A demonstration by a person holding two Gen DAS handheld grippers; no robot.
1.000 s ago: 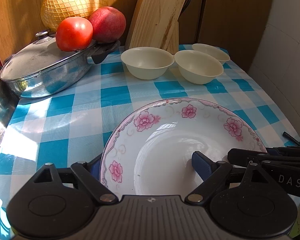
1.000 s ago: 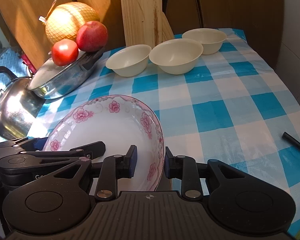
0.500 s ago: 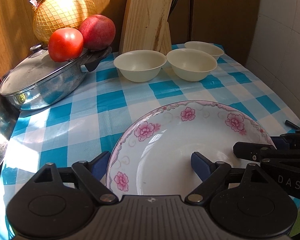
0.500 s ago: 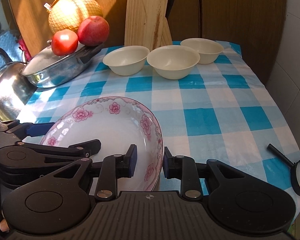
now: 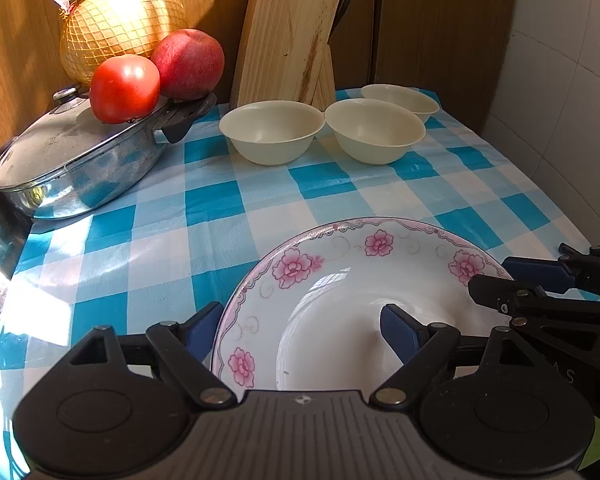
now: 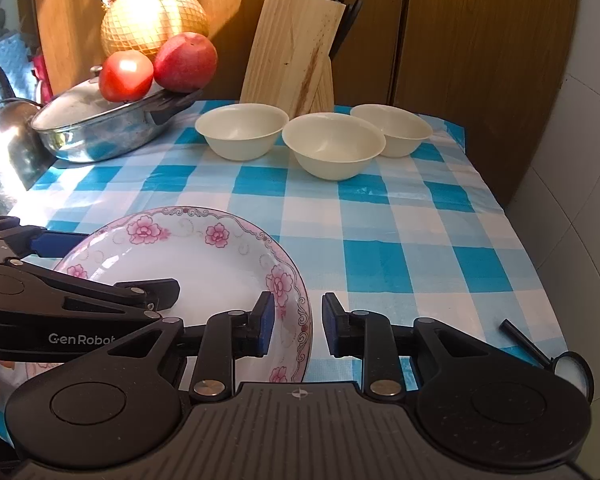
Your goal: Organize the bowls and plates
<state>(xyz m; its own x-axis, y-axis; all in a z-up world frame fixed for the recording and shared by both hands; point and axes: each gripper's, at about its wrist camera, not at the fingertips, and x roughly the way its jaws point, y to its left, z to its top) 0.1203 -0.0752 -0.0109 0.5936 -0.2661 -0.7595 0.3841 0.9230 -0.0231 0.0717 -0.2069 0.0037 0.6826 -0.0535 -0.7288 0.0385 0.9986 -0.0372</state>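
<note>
A white plate (image 5: 340,280) with pink flowers is in front of both cameras, over the blue-checked tablecloth (image 5: 220,200). My right gripper (image 6: 298,320) is shut on its right rim, one pad inside the plate (image 6: 204,264) and one outside. In the left wrist view the right gripper (image 5: 494,276) shows at that rim. My left gripper (image 5: 300,332) is wide open, straddling the plate's left rim without clamping it. Three cream bowls stand in a row at the back: left (image 5: 272,132), middle (image 5: 374,130), right (image 5: 404,98).
A lidded steel pan (image 5: 80,160) carries a tomato (image 5: 124,88) and a red fruit (image 5: 188,64), with a netted pomelo (image 5: 120,28) behind. A wooden knife block (image 5: 288,40) stands behind the bowls. A kettle (image 6: 4,148) is at left, a magnifying glass (image 6: 572,372) at the table's right edge.
Both grippers have drawn back and tipped upward with the plate still between the right fingers. The bowls sit lower in view, and the magnifying glass has come into the right wrist view.
</note>
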